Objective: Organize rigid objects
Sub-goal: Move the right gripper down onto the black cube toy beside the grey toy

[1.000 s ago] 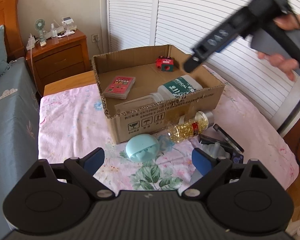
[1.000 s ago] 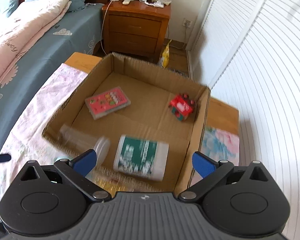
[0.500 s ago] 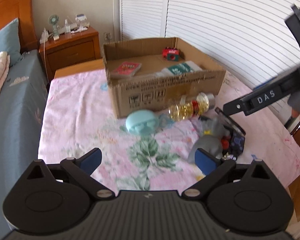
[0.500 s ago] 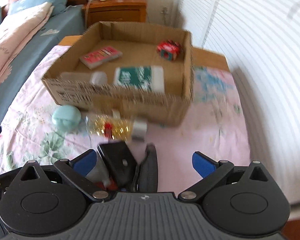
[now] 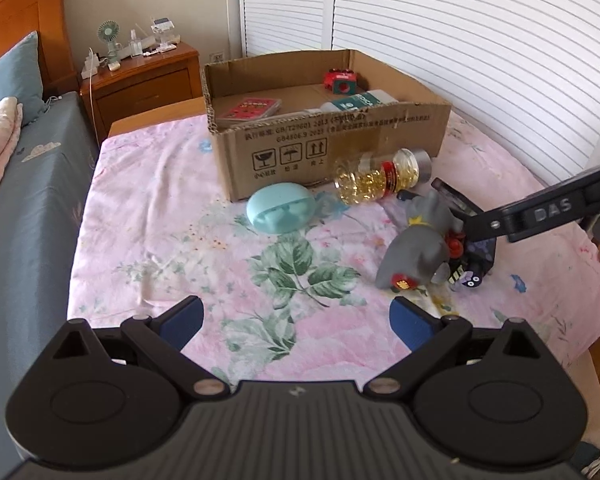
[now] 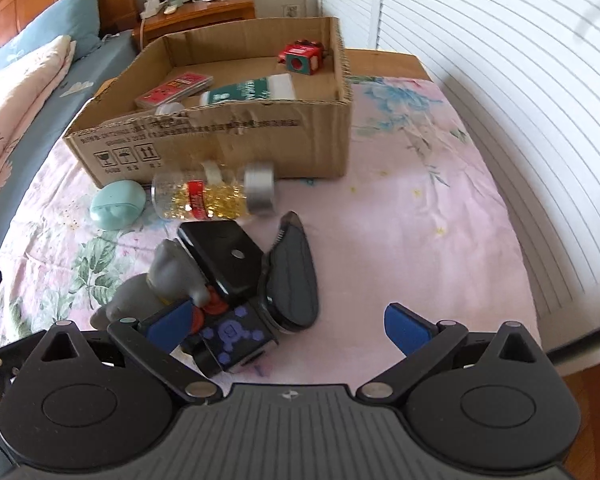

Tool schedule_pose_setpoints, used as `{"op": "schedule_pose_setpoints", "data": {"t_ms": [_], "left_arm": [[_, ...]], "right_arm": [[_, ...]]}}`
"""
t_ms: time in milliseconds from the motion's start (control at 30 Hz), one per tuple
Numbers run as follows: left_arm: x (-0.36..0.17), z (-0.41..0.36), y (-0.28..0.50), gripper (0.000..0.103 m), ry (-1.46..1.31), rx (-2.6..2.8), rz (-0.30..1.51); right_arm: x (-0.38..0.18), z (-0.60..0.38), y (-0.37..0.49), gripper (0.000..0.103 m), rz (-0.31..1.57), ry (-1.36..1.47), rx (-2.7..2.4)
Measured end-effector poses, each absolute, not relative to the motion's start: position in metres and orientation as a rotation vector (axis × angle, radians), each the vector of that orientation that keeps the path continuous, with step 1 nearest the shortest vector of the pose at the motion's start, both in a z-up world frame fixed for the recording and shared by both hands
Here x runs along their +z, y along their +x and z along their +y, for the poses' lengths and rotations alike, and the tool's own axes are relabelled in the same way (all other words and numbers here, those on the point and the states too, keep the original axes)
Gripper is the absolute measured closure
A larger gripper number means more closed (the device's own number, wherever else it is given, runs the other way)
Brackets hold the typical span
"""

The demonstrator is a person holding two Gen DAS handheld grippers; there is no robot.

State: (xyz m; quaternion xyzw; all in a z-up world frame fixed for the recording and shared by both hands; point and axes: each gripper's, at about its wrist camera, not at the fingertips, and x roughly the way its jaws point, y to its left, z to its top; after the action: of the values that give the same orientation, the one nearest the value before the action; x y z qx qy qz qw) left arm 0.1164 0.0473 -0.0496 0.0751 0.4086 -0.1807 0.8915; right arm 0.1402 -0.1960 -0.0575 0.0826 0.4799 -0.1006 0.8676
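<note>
I'm between picks. My right tongs hang spread and empty over the pile still outside the cardboard box: a black-and-purple cube sits between the tips near the left pad, with the grey toy figure just left of it and the dark oval case just ahead. My left tongs are spread wide too, nothing in them, over bare flowered cloth. Next, I reckon, centre the right tongs on the cube and squeeze.
</note>
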Motion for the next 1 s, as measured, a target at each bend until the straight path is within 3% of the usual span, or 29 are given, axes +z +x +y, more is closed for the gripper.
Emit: {"op": "schedule_pose_setpoints", "data": {"t_ms": [467,1000], "left_arm": [[-0.055,0.047,0.122,0.004,0.114,-0.382,0.884],[-0.058,0.036,0.118,0.004,0.163,-0.42,0.879]], "right_arm": [[-0.06,-0.184,0.169,0.0,0.952,0.172,-0.169],[-0.069,-0.205,0.117,0.0,0.961,0.165,-0.214]]}}
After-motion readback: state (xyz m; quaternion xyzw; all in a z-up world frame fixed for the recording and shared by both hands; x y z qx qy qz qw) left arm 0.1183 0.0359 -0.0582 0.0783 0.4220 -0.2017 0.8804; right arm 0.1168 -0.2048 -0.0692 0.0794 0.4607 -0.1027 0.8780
